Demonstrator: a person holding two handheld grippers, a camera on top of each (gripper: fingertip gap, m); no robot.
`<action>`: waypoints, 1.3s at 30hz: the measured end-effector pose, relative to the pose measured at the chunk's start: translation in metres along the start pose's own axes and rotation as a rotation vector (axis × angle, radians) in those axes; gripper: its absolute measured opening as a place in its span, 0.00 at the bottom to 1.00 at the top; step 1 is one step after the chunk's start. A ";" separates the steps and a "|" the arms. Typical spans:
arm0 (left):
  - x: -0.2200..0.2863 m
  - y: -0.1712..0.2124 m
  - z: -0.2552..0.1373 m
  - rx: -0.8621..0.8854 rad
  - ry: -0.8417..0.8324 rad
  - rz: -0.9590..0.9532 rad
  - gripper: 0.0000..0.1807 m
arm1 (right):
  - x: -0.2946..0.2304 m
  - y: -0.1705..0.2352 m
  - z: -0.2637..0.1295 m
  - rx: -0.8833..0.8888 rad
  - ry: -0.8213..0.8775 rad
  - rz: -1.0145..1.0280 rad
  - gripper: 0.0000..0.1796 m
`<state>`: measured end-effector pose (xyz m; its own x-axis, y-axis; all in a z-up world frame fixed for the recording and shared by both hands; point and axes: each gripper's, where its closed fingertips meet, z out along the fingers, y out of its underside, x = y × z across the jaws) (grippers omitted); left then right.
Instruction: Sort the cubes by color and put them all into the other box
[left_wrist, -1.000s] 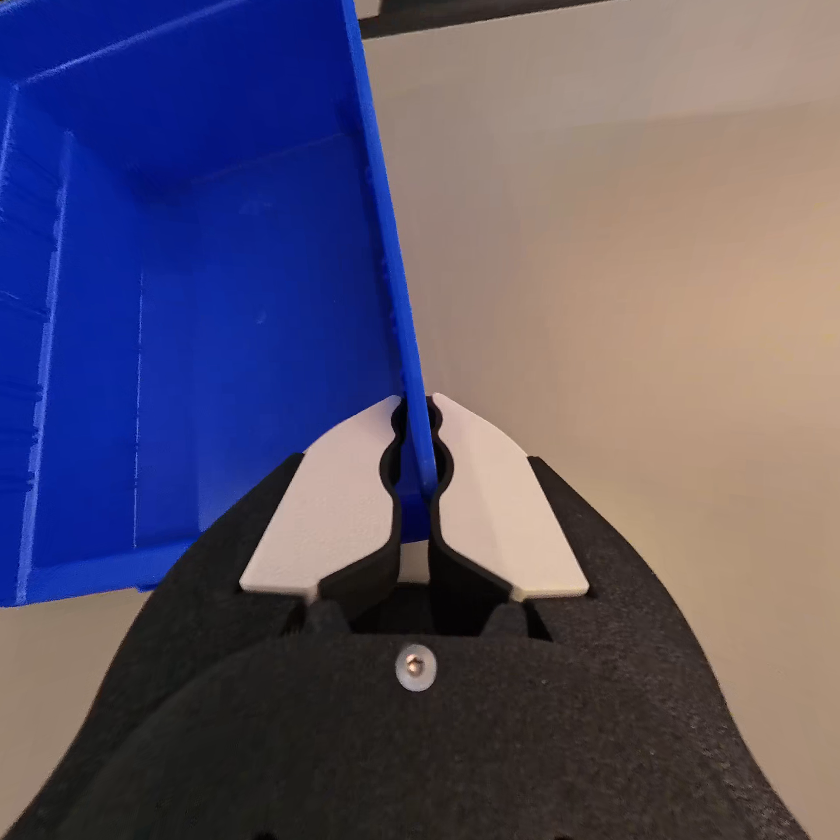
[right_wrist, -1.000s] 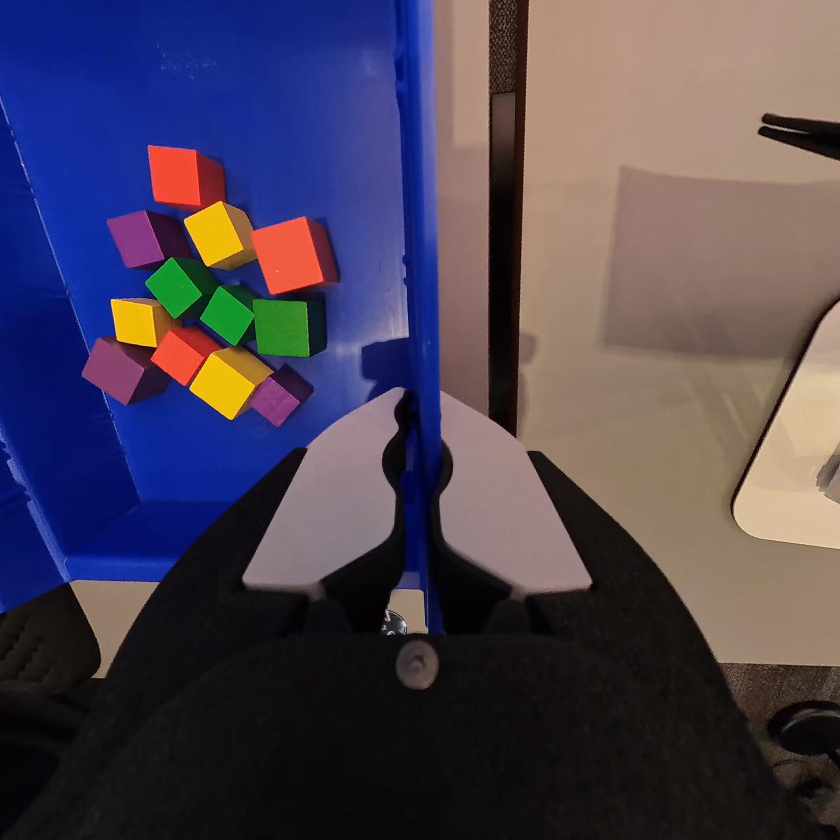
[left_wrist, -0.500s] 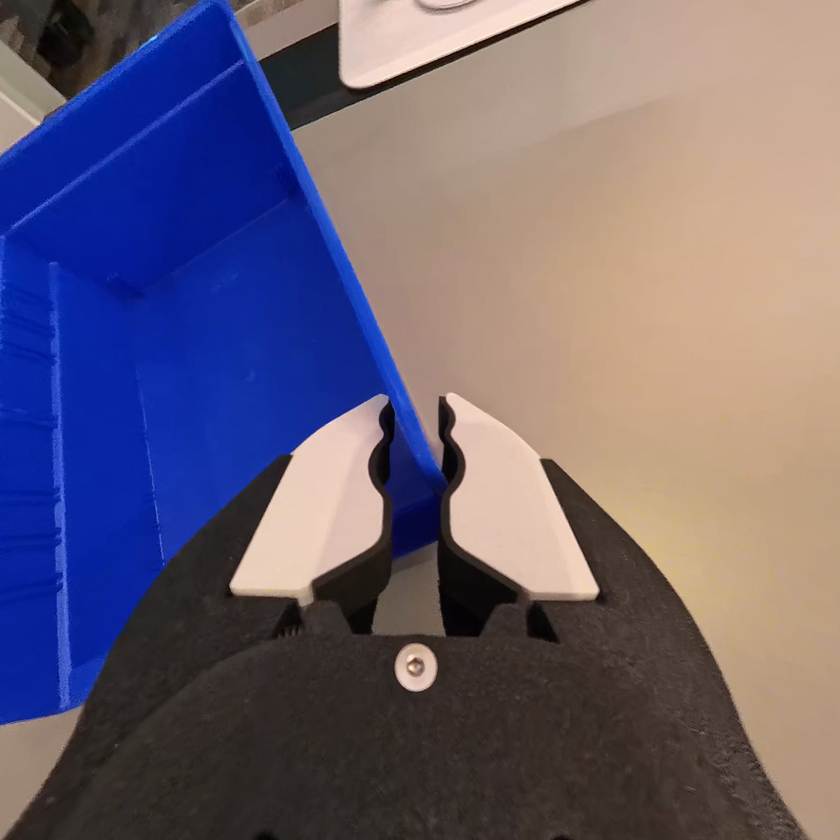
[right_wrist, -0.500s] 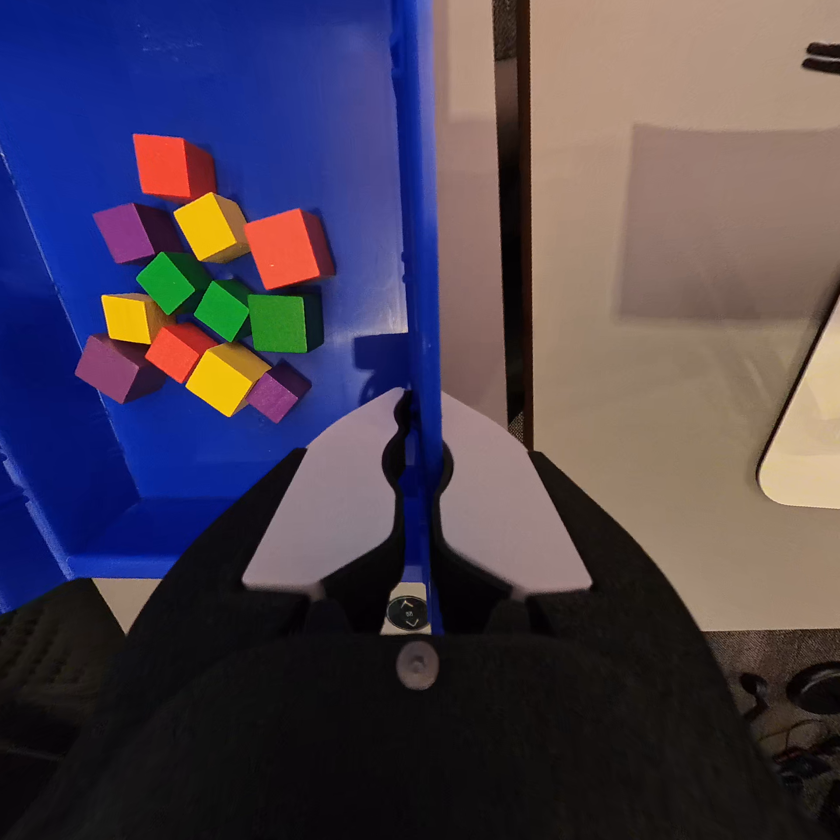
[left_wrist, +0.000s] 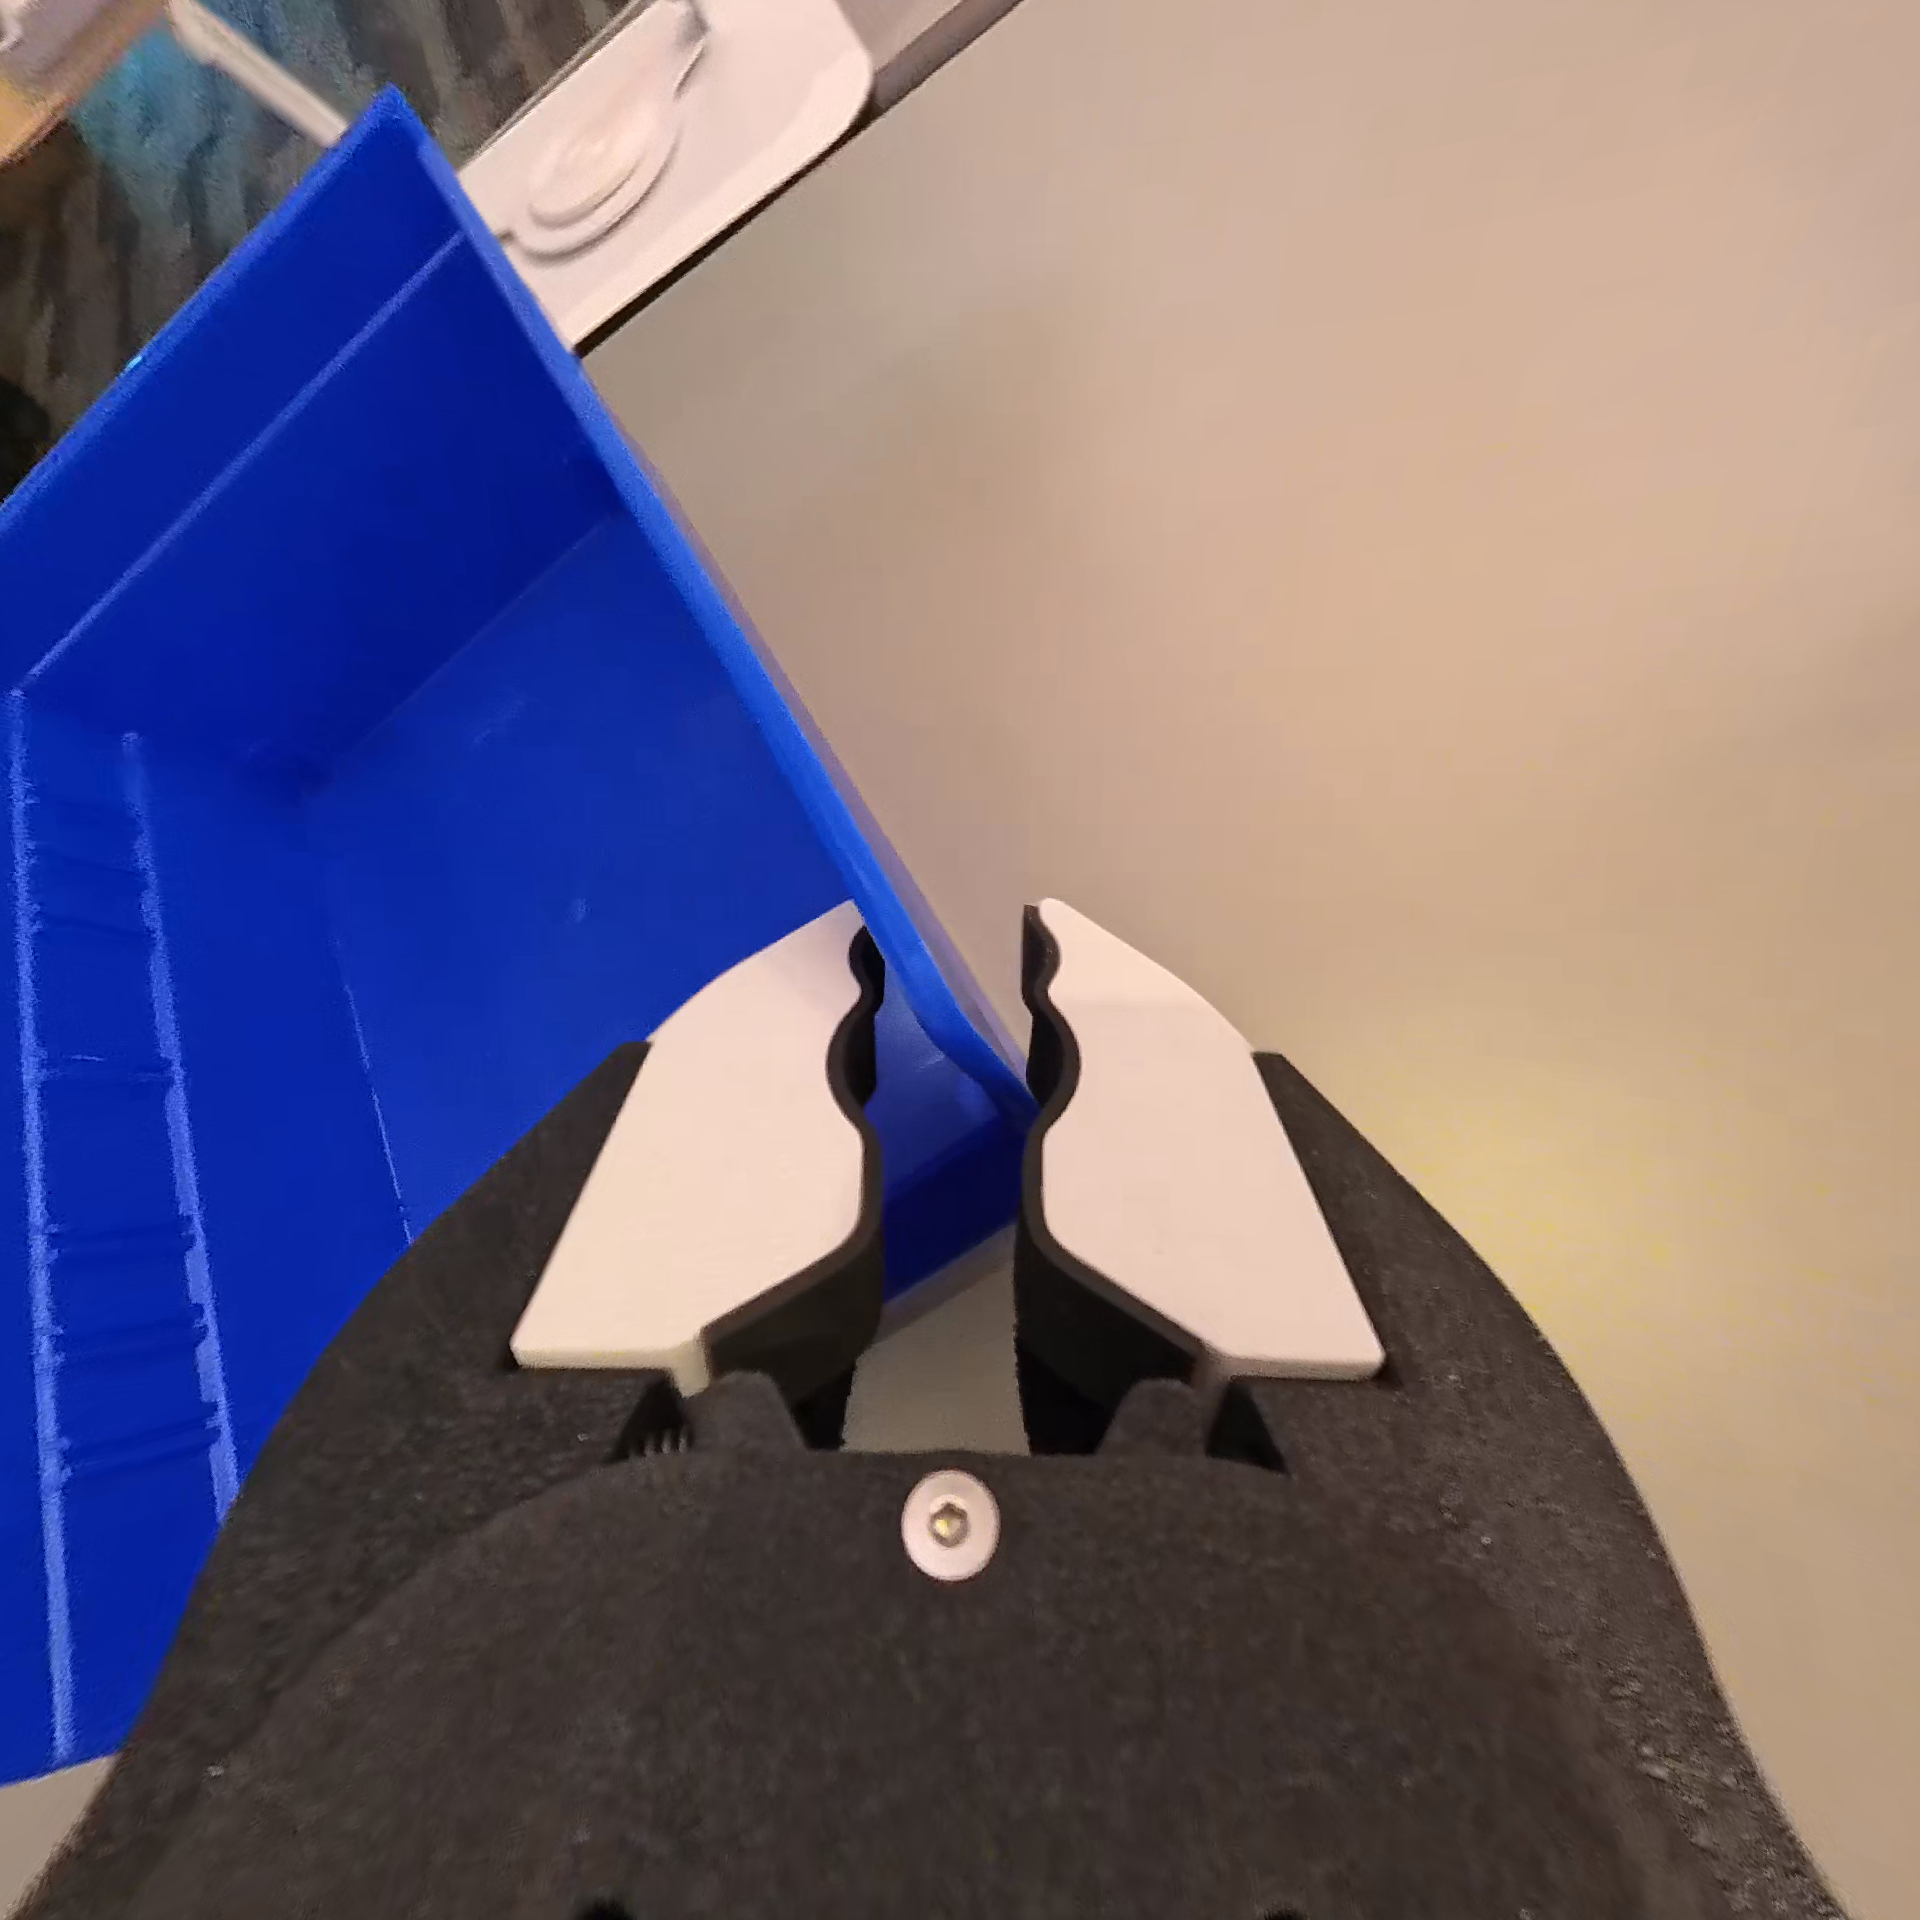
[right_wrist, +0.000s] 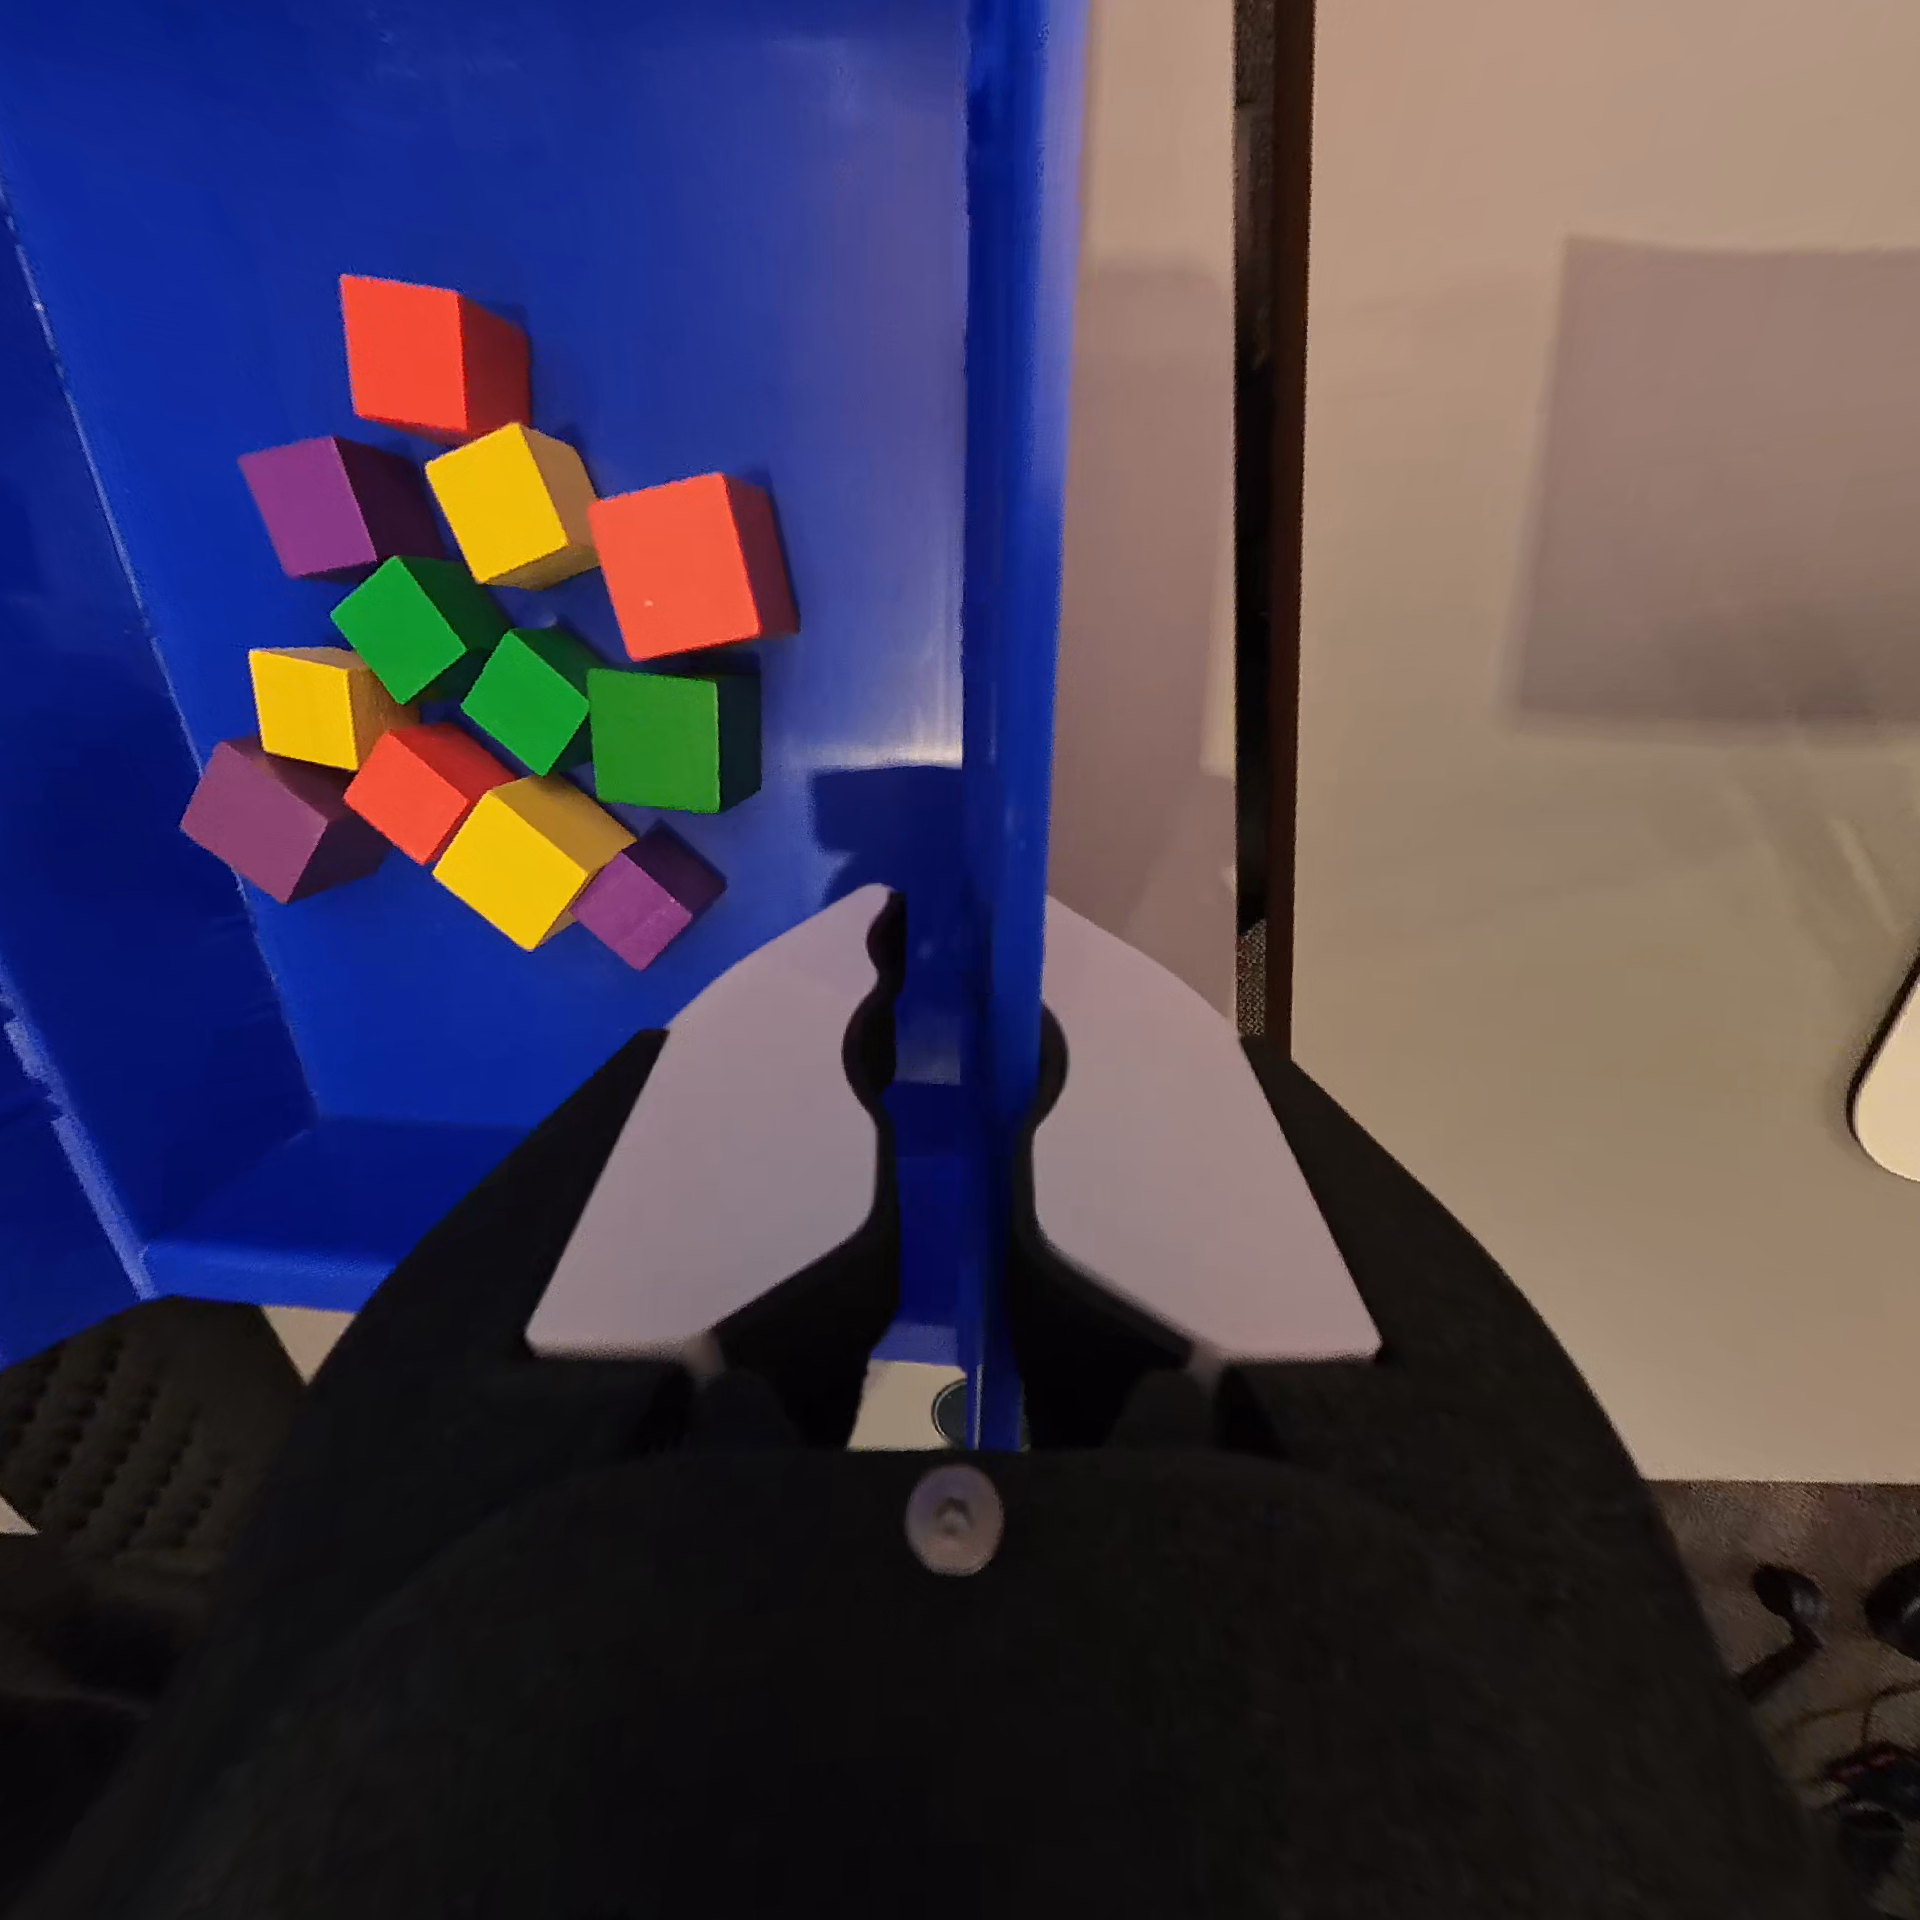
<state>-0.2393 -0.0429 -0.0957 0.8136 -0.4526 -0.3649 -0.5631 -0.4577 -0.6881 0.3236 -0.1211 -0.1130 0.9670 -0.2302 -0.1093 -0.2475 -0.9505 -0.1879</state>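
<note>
Right wrist view: right gripper (right_wrist: 961, 935) partly spread, straddling the side wall of a smooth blue plastic box (right_wrist: 1006, 520); glossy cubes (right_wrist: 499, 623) in red, yellow, green and purple clustered inside. Left gripper (left_wrist: 951, 925) gapes around the corner of an empty blue box (left_wrist: 312, 831) on the matte beige table (left_wrist: 1455, 623); white pad (left_wrist: 675, 135) behind.

Pale table (left_wrist: 1455, 623) under everything. White pad (left_wrist: 707, 135) at far edge, blurry. Dark strip (right_wrist: 1273, 520) splitting tabletop. White curved thing (right_wrist: 1896, 1091) at right. Cables (right_wrist: 1829, 1704) on floor.
</note>
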 end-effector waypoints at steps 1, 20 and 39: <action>0.006 -0.002 -0.001 0.002 0.011 0.013 0.14 | 0.002 -0.002 0.003 0.000 0.006 0.007 0.10; 0.051 -0.042 -0.066 0.273 0.313 -0.078 0.34 | 0.000 -0.015 0.014 -0.021 -0.049 0.157 0.03; -0.139 0.042 -0.175 0.361 -0.012 -0.316 0.29 | -0.115 -0.040 -0.066 -0.006 -0.128 0.078 0.03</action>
<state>-0.4013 -0.1328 0.0360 0.9396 -0.3246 -0.1084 -0.2034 -0.2750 -0.9397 0.2267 -0.0702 -0.0287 0.9290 -0.2756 -0.2471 -0.3212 -0.9320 -0.1680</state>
